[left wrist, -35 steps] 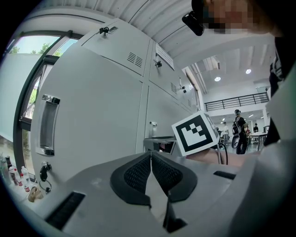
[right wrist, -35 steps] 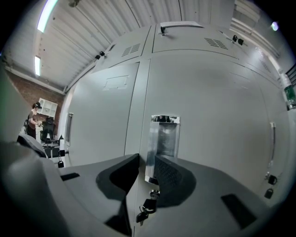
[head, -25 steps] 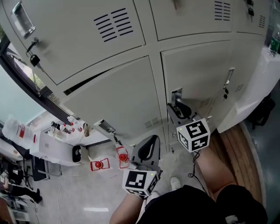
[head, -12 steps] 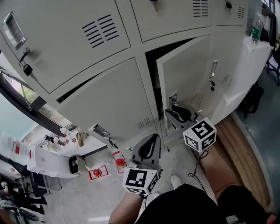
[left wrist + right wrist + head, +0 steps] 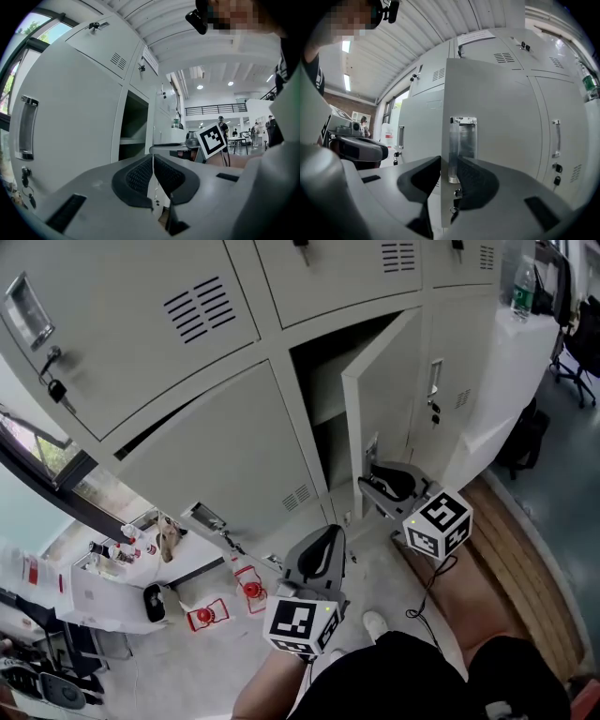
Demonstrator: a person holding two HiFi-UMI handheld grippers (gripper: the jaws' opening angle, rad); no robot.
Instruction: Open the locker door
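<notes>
The grey locker door (image 5: pixel 389 404) stands swung partly out, showing a dark compartment with a shelf (image 5: pixel 323 413) behind it. My right gripper (image 5: pixel 377 482) sits at the door's free edge beside the recessed metal handle (image 5: pixel 461 140). In the right gripper view the door's edge (image 5: pixel 443 117) runs between the two black pads of the right gripper (image 5: pixel 449 171); the jaws are opening and still flank it closely. My left gripper (image 5: pixel 326 538) hangs lower, near the floor and away from the door, its pads meeting with nothing between them, as the left gripper view also shows for the left gripper (image 5: pixel 153 173).
A closed locker (image 5: pixel 216 456) with a low handle (image 5: pixel 208 517) stands left of the open one, and another with hanging keys (image 5: pixel 434 395) to the right. A white counter (image 5: pixel 525 352) carries a bottle (image 5: pixel 522 282). Red objects (image 5: pixel 208 615) lie on the floor; wooden boards (image 5: pixel 525 549) run at the right.
The locker door has swung from closed to well open, with the right gripper moving back along with its edge. The left gripper has stayed where it was.
</notes>
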